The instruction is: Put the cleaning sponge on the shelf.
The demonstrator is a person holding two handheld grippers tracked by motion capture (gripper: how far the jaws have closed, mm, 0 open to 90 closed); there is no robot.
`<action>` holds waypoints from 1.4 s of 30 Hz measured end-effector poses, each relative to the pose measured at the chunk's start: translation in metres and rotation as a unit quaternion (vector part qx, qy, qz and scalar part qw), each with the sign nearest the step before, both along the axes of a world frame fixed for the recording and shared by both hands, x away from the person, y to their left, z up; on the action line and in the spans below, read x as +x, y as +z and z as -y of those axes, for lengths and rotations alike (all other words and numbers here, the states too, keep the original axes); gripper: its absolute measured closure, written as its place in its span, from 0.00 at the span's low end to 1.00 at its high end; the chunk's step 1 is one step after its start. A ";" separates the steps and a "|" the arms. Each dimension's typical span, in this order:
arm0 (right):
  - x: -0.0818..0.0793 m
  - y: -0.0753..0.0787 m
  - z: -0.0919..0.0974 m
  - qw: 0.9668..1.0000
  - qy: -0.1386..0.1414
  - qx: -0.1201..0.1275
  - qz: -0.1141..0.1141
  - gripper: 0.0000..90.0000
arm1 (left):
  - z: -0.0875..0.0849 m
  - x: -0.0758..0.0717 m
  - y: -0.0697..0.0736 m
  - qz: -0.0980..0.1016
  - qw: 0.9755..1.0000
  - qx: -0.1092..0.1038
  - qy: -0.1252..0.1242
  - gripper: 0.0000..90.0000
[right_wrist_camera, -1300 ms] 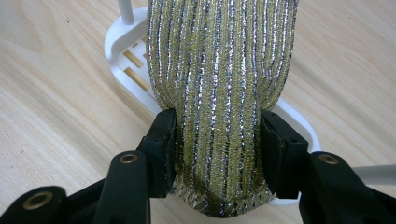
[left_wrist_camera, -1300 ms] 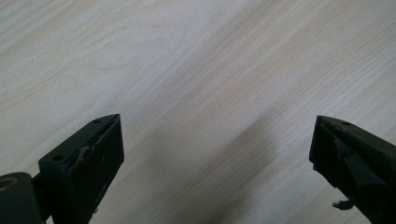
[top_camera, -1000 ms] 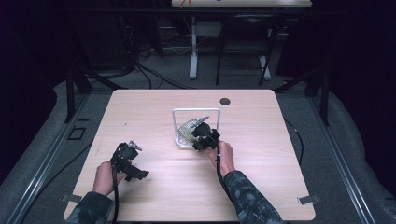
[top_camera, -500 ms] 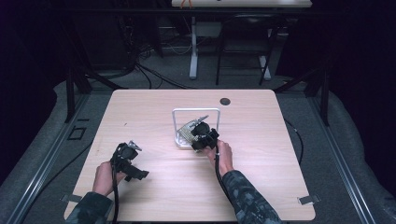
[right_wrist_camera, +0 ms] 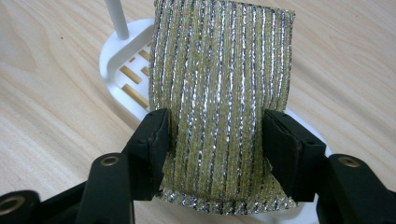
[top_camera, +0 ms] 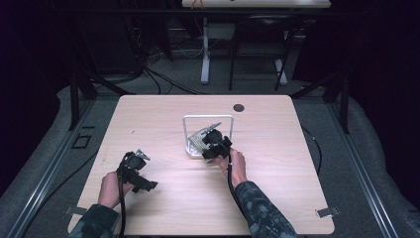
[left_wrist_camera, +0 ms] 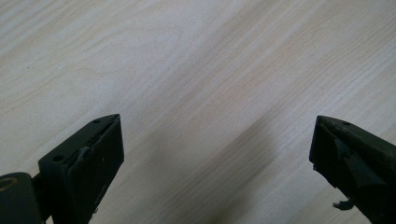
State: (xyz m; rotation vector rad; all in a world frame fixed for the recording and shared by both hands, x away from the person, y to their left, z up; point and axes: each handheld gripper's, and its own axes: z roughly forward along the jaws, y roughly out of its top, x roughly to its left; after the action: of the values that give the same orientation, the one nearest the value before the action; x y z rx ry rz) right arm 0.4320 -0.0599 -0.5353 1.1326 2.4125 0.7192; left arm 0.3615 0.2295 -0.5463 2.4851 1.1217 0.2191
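The right gripper [right_wrist_camera: 212, 140] had just been easing its jaws apart around the glittery sponge [right_wrist_camera: 219, 93], apparently releasing it onto the white rack [top_camera: 190, 146] mid-desk. The left gripper [left_wrist_camera: 215, 154] rested wide apart, empty, near-left.

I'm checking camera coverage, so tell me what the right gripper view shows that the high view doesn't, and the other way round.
Right gripper view: the sponge's yellow and silver stripes and the slots in the white rack's base, with the right claw around the sponge's sides, its jaws just having been opening.

High view: the whole table, the left claw resting apart, both forearms and the rack's upright frame.

Both: right claw, sponge, rack.
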 end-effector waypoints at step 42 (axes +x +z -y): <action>-0.063 0.055 0.045 0.997 0.074 0.033 0.007 0.00 | 0.000 0.000 0.000 0.000 1.000 -0.001 -0.003 0.03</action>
State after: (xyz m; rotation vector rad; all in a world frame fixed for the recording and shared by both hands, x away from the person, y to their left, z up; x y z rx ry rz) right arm 0.3691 -0.1052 -0.4801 0.9770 2.4975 0.8574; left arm 0.3611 0.2292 -0.5466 2.4857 1.1140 0.2157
